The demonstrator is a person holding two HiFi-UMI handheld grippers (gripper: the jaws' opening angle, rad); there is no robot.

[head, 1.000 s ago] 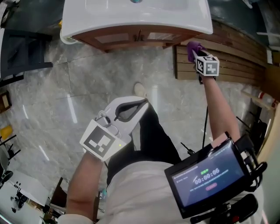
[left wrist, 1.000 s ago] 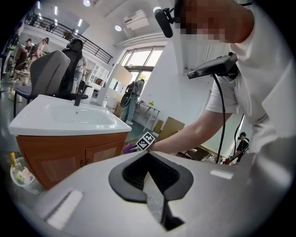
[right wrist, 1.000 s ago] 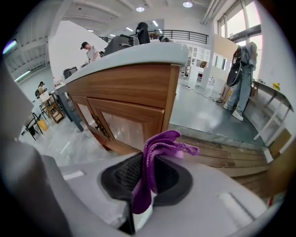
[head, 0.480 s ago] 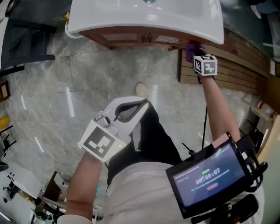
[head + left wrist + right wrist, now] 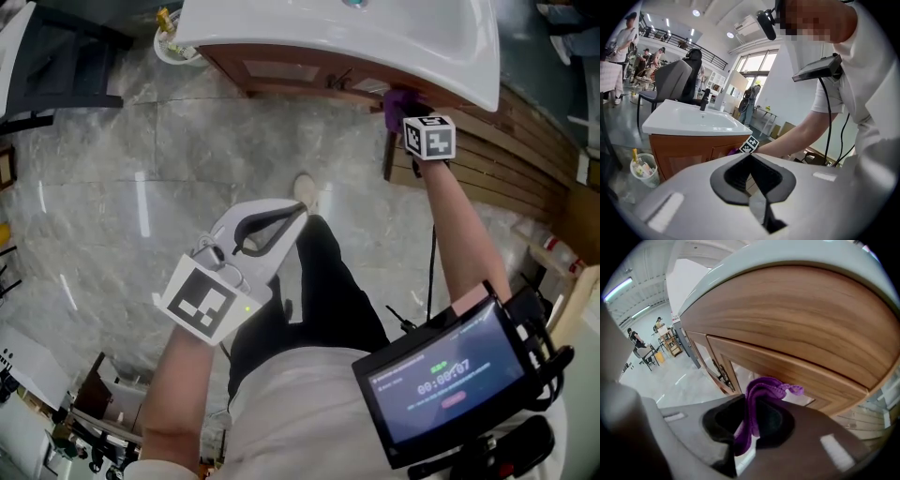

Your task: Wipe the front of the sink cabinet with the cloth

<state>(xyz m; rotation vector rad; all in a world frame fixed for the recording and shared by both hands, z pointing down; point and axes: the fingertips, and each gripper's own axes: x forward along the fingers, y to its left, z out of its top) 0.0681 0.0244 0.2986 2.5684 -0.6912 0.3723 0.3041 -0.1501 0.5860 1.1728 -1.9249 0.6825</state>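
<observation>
The wooden sink cabinet stands under a white basin at the top of the head view. My right gripper is raised to the cabinet's right front, shut on a purple cloth whose tip sits just off the wood; the cloth also shows under the basin's rim. The cabinet doors with dark handles lie to its left. My left gripper hangs low over the floor by my leg, shut and empty; in its own view the left gripper points toward the cabinet.
A small bin with bits inside stands at the cabinet's left corner on the grey marble floor. A slatted wooden panel lies right of the cabinet. A screen is strapped to my chest. An office chair and people are behind the sink.
The right gripper with the cloth has moved left along the cabinet front and closer under the basin. The head view has shifted, so the sink sits further right. The left gripper stays put.
</observation>
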